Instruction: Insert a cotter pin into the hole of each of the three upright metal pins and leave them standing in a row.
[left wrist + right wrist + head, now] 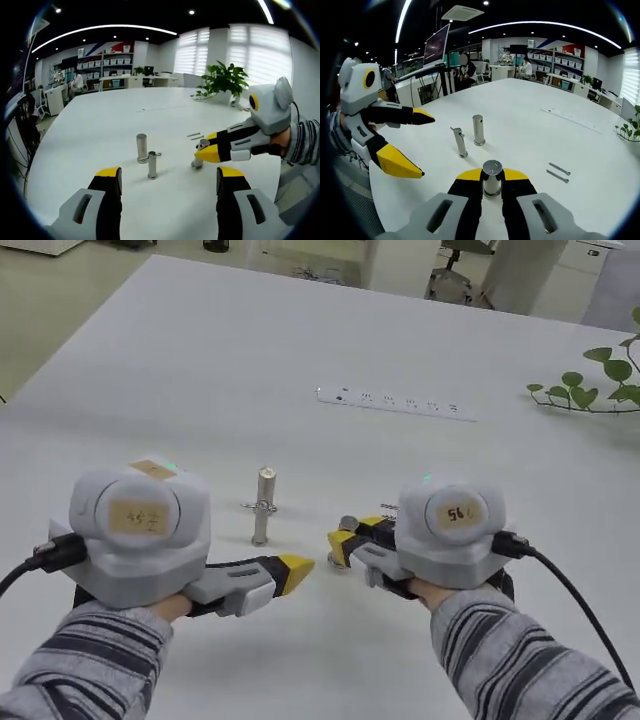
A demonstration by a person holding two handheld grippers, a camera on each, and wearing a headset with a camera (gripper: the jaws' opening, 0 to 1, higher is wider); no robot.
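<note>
My right gripper (350, 535) is clenched on an upright pin (492, 172) on the desk (300, 360); left gripper (167, 175) released, near a bare pin (141, 146) and a cottered pin (152, 165).

The far pin (266, 485) stands just behind the near pin (260, 528); the third pin (348, 524) is right of both, in the right tool (492, 175)

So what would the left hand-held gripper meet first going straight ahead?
Probably the pin carrying a cotter pin, standing roughly ahead between its open jaws; a bare pin stands beyond it. The right hand-held gripper sits off to the side. Depth is unclear.
</note>
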